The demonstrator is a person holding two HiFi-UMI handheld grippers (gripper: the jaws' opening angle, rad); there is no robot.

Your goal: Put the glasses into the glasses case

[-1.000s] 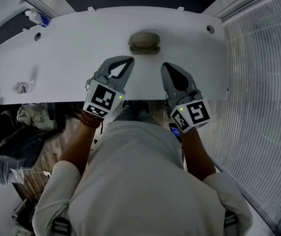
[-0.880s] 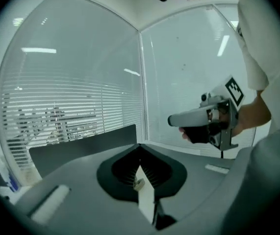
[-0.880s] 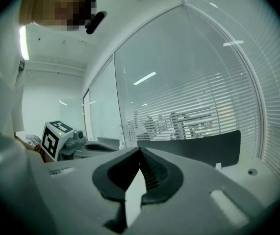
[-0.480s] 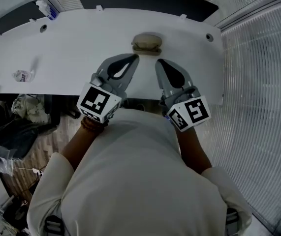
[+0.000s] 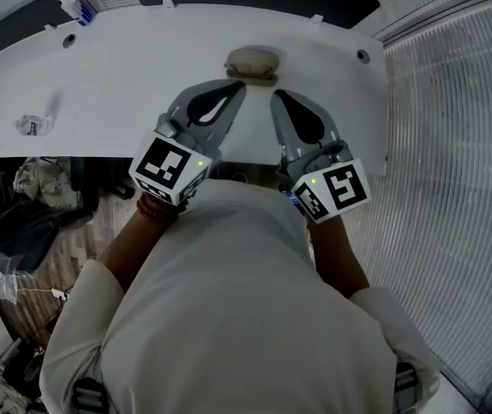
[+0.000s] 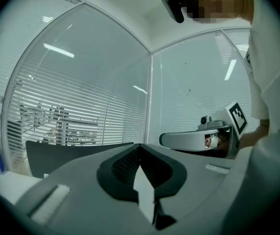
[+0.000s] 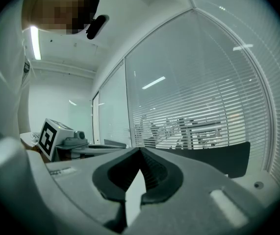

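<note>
Left hand-held gripper (image 5: 239,86) and right hand-held gripper (image 5: 275,96) have both risen over the last second. Their tips have drawn closer together, and they now hang level, side by side, over the near part of the table (image 5: 116,76), noses angled in toward each other. The left one has also rolled somewhat. Each has its jaws pressed together at the tips with nothing between them, as each gripper view shows. Just beyond the tips, near but not touched, the tan glasses case (image 5: 252,62) lies where it lay a second ago, toward the far edge of the table, and it looks closed. The glasses themselves cannot be made out anywhere on the table, and whether they rest on or behind the case is unclear. Judging from this, the task is at its very start. The lift reads as an approach toward the case, and the jaws would have to part before either gripper could take hold of anything.
</note>
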